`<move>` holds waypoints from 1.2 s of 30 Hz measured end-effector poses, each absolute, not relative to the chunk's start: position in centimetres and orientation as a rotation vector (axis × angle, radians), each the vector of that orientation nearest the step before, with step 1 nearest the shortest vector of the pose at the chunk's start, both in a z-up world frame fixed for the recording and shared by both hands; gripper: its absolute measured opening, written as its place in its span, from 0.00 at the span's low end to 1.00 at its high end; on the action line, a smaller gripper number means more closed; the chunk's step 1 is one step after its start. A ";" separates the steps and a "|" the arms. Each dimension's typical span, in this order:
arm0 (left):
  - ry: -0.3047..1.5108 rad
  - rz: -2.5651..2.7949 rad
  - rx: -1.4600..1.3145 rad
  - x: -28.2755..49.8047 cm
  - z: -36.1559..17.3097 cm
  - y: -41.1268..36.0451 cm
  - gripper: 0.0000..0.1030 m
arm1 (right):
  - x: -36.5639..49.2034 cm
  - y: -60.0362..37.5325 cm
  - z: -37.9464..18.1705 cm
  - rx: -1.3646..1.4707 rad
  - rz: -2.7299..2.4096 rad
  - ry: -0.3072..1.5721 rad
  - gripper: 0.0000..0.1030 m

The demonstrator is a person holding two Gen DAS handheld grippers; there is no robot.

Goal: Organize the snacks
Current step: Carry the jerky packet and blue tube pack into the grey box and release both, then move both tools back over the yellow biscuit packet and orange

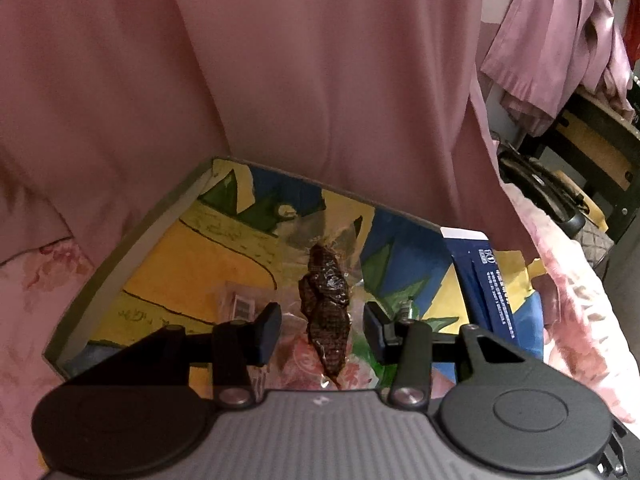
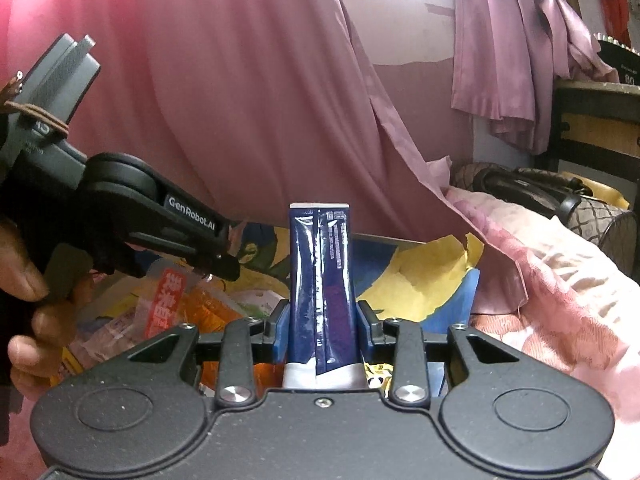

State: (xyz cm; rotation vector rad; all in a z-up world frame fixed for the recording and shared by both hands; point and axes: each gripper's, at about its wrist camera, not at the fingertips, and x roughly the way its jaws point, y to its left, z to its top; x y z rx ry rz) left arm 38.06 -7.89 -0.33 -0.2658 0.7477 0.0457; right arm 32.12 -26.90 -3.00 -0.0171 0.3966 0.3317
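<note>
Dark-blue snack packet [image 2: 322,284] stands upright, clamped in the right gripper [image 2: 322,320], over the box [image 1: 132,248].

Glossy foil, light and crinkly, likely slippery; it looks best pinched low across its flat width, as it is now. Left of the packet, the left gripper [image 1: 320,330] hangs spread apart above a dark snack in clear wrap [image 1: 326,304] lying in the box, soft and best nipped at its middle. Other bright packets [image 2: 168,304] lie beside it, pink cloth [image 1: 280,60] behind.

Home bedroom, floral bedspread [image 2: 560,280], hanging clothes [image 2: 512,60] (pink drapes)
</note>
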 end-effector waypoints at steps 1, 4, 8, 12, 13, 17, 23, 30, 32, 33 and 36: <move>0.750 0.047 -0.265 38.0 -0.5 -7.9 0.48 | 32.1 -26.9 -3.0 -0.013 0.334 0.400 0.36; 0.756 0.046 -0.265 38.0 -0.7 -7.9 0.48 | 32.1 -26.9 -3.1 -0.014 0.334 0.399 0.36; 0.763 0.041 -0.261 37.9 -1.0 -8.1 0.48 | 32.4 -27.0 -3.2 -0.011 0.331 0.404 0.36; 0.770 0.037 -0.259 37.9 -1.1 -8.2 0.49 | 32.5 -27.0 -3.3 -0.010 0.326 0.414 0.38; 0.773 0.036 -0.258 37.9 -1.1 -8.2 0.50 | 32.6 -27.0 -3.3 -0.011 0.323 0.418 0.38; 0.779 0.043 -0.257 37.6 -0.8 -8.3 0.51 | 32.7 -26.9 -3.5 -0.012 0.320 0.432 0.40; 0.765 0.069 -0.286 36.5 0.1 -7.3 0.67 | 32.6 -26.8 -3.3 -0.030 0.310 0.432 0.54; 0.676 0.076 -0.252 33.7 2.9 -6.7 0.86 | 31.3 -27.7 -1.5 0.000 0.288 0.380 0.79; 0.646 0.079 -0.232 32.4 3.8 -6.7 0.91 | 30.5 -28.1 -0.7 0.018 0.279 0.350 0.85; 0.630 0.082 -0.221 31.8 4.2 -6.8 0.93 | 30.0 -28.3 -0.3 0.028 0.277 0.336 0.88; 0.576 0.093 -0.188 29.4 5.4 -6.8 0.98 | 28.4 -29.2 0.7 0.062 0.270 0.283 0.94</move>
